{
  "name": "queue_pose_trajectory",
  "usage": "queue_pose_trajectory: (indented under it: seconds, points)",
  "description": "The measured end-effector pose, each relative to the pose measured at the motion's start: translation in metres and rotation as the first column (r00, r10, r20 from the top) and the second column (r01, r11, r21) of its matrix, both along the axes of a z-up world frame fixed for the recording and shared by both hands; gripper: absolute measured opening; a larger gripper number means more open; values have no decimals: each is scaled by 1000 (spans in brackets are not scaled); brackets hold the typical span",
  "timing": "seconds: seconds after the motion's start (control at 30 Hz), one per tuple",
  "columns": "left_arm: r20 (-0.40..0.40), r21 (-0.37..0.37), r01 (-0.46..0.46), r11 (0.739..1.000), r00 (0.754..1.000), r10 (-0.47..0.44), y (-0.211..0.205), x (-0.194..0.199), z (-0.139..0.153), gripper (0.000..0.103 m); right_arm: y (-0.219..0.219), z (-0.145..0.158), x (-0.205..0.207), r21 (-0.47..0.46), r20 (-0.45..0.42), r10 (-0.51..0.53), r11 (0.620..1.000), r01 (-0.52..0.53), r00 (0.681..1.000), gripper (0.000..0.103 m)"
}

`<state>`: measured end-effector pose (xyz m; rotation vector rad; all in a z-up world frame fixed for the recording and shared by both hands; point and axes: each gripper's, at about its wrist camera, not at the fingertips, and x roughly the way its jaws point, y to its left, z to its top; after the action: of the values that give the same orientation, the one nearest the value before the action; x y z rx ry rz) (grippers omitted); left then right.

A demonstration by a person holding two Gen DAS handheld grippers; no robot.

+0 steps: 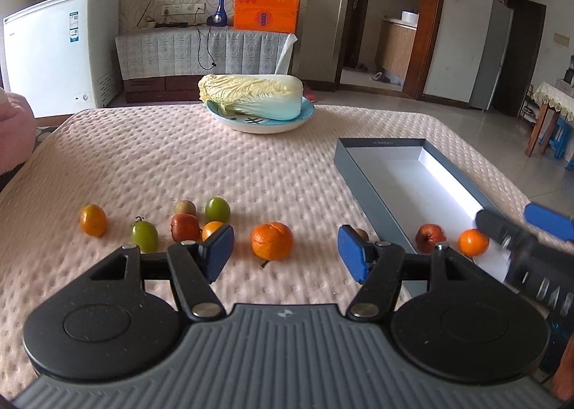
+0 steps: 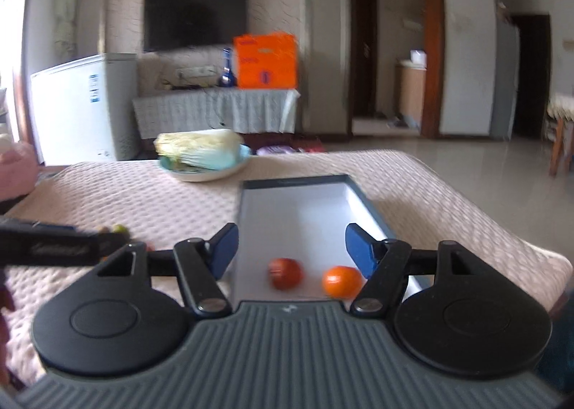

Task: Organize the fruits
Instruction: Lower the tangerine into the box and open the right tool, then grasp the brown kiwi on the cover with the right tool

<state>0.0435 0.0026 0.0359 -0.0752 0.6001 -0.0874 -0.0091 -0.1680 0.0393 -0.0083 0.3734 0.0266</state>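
Several small fruits lie loose on the pink quilted table (image 1: 179, 158): an orange one (image 1: 93, 219), two green ones (image 1: 144, 236) (image 1: 217, 210), a red one (image 1: 184, 228) and a brownish one (image 1: 185, 208). A mandarin (image 1: 271, 241) sits just ahead of my left gripper (image 1: 285, 251), which is open and touches nothing. The grey box (image 1: 376, 172) holds a red fruit (image 1: 430, 237) and a small orange (image 1: 473, 242). My right gripper (image 2: 291, 251) hovers open and empty over the box's near end (image 2: 247, 215), above the red fruit (image 2: 285, 273) and orange (image 2: 341, 280).
A plate (image 1: 258, 125) with a napa cabbage (image 1: 256, 97) stands at the far middle of the table. A pink cloth (image 1: 14, 133) lies at the left edge. My right gripper (image 1: 504, 213) reaches in from the right in the left wrist view.
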Motion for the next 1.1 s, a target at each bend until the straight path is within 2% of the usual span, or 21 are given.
queue_pose_trajectory:
  seconds: [0.13,0.27,0.37,0.5,0.8,0.93,1.1]
  points:
    - [10,-7,-10,1000,1000,10,10,-2,3,70,32,-11,-8,8,-23,57,998,-57,998,62]
    - [22,-29,-19,999,1000,20,26,-6,7,72,64,-23,-2,-51,-53,116,992,-118,992,50]
    - [30,-34,-14,999,999,15,34,-9,9,73,73,-30,11,-36,-91,94,995,-98,991,47]
    - [38,-28,-12,1000,999,13,45,-13,9,73,83,-44,27,-31,-145,36,999,-41,989,38]
    - [39,-43,-19,999,999,21,70,-19,9,73,92,-57,62,-44,-211,-71,997,63,975,37]
    - [38,-48,-20,999,999,22,76,-21,9,73,89,-61,78,-39,-251,-89,996,82,964,34]
    - [24,-29,-7,1000,1000,8,75,-18,5,73,95,-63,91,-94,-259,-101,992,79,961,33]
